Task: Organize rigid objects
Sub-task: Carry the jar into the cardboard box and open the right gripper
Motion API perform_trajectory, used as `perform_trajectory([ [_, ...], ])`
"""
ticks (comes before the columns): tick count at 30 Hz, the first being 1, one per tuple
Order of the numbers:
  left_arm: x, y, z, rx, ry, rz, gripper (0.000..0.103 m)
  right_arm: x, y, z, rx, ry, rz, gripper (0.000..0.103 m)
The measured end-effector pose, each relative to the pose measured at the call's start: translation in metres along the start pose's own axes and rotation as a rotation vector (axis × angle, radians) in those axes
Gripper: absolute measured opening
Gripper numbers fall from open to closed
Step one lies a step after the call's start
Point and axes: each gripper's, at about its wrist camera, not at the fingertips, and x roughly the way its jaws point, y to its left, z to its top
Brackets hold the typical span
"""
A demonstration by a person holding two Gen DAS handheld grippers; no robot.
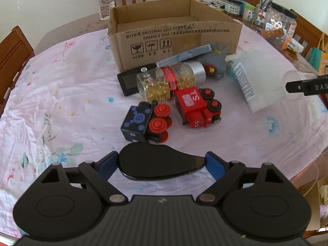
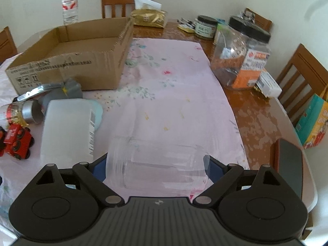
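Two grippers over a table with a pink floral cloth (image 1: 61,94). Left gripper (image 1: 162,164): jaws set wide around a black glossy teardrop-shaped object (image 1: 155,164); both blue pads (image 1: 213,164) sit at its ends, looks gripped. Right gripper (image 2: 157,164): jaws wide around a clear plastic jar (image 2: 157,164) lying across them, pads at both ends; the jar is blurred, so can't confirm firm contact, but it looks held. From the left wrist view the right gripper's black finger (image 1: 307,86) shows at the far right with the jar's clear rim beside it. Open cardboard box (image 1: 174,34) sits at the back of the cloth, nothing visible inside from either view. Clutter lies just in front of the box: a capsule bottle with silver cap (image 1: 174,80) on its side, touching a black flat device (image 1: 131,80); a grey toy (image 1: 217,61) with a blue-grey flat case (image 1: 184,56) leaning across it; a red toy train (image 1: 198,106) and a dark blue toy train with red wheels (image 1: 145,123) side by side, nearer the left gripper. A white frosted container with label (image 2: 67,127) lies on its side right of the trains. Jars with black lids (image 2: 242,55) stand on bare wood at the right, a water bottle (image 2: 69,4) behind the box, wooden chairs (image 2: 123,2) around.
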Motion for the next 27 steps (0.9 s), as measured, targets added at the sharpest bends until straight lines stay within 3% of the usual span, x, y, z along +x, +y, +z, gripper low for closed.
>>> perform_trajectory([
  [6,-0.026,0.01,0.027,0.001,-0.005,-0.043,0.09,-0.018,0.007,0.022,-0.097,-0.042,0.087,0.095],
  [13,-0.046,0.023,0.08,0.049,-0.078,-0.049,0.09,-0.034,0.019,0.067,-0.169,-0.124,0.19,0.095],
  [21,-0.024,0.034,0.156,0.117,-0.135,-0.077,0.09,-0.037,0.034,0.117,-0.171,-0.184,0.252,0.095],
  [27,0.009,0.042,0.202,0.135,-0.143,-0.077,0.09,-0.026,0.046,0.14,-0.167,-0.181,0.247,0.095],
])
